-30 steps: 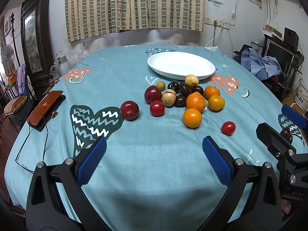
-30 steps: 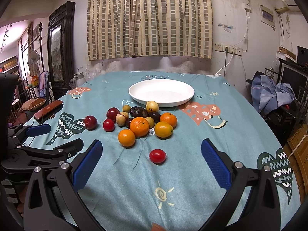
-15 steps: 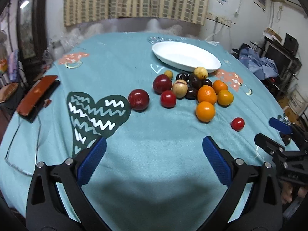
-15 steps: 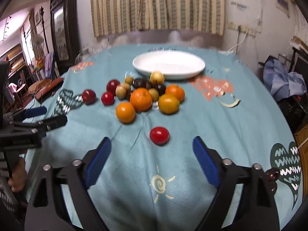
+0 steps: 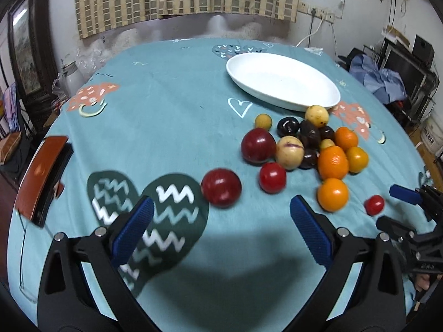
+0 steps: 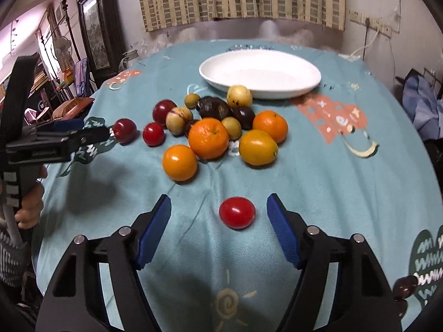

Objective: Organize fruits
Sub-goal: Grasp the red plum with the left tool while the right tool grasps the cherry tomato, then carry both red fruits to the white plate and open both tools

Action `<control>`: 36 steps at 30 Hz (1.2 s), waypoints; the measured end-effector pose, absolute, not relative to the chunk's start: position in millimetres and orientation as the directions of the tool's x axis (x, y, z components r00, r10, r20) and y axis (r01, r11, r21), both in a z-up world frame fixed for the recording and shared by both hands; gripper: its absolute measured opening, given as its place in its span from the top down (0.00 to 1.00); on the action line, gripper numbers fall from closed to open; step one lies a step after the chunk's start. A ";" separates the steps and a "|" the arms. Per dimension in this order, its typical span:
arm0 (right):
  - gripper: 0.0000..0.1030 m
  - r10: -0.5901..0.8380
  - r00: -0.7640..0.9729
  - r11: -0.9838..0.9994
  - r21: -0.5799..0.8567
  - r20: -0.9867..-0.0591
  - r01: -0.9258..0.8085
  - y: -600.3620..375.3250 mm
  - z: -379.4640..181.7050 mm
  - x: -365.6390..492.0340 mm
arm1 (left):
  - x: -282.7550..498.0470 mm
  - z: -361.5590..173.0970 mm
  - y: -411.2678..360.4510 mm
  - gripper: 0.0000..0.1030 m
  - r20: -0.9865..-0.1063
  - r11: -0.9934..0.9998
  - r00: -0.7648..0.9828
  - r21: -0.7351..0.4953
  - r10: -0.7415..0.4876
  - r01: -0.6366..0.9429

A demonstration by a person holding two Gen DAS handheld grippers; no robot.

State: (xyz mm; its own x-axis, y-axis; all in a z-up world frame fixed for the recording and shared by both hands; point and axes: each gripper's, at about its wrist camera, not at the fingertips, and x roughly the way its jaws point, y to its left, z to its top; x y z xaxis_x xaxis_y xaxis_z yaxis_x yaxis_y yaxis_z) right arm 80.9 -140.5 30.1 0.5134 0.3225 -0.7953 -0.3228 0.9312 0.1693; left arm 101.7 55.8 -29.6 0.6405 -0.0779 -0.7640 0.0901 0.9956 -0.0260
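At the bottom of both views, our right gripper [image 6: 218, 213] and left gripper [image 5: 220, 215] gaped wide, the right framing a cherry tomato [image 6: 237, 212], probably plate [image 6: 260, 74]-bound.

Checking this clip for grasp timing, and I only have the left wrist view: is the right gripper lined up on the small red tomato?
Observer: Yes. In the right wrist view the small red tomato lies on the cloth between the fingers of the open right gripper, touching neither.
Operator: Any fruit away from the pile that I might be missing?
Observer: One dark fruit sits alone on the cloth, off to the right of the right gripper.
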 end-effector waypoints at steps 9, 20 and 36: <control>0.29 0.349 0.451 0.925 0.226 -0.822 -0.305 -146.2 14.9 90.2 | 130.9 -56.9 56.4 0.31 -0.815 0.995 0.573 -0.044 -0.085 0.085; 0.51 0.352 0.439 0.931 0.259 -0.827 -0.259 -152.0 9.6 102.2 | 137.1 -65.3 50.9 0.61 -0.820 0.994 0.567 -0.021 -0.078 0.106; 0.71 0.354 0.534 0.928 0.219 -0.768 -0.300 -154.7 40.9 95.0 | 124.9 -32.0 52.8 0.63 -0.758 0.994 0.644 -0.045 -0.101 0.103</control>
State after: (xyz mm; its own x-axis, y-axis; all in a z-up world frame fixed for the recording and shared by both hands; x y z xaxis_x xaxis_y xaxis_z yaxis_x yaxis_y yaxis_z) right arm 95.0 -154.7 40.9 0.5343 0.3540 -0.7676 -0.3000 0.9284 0.2194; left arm 124.9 52.8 -32.0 0.6444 -0.1013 -0.7579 0.1030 0.9937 -0.0452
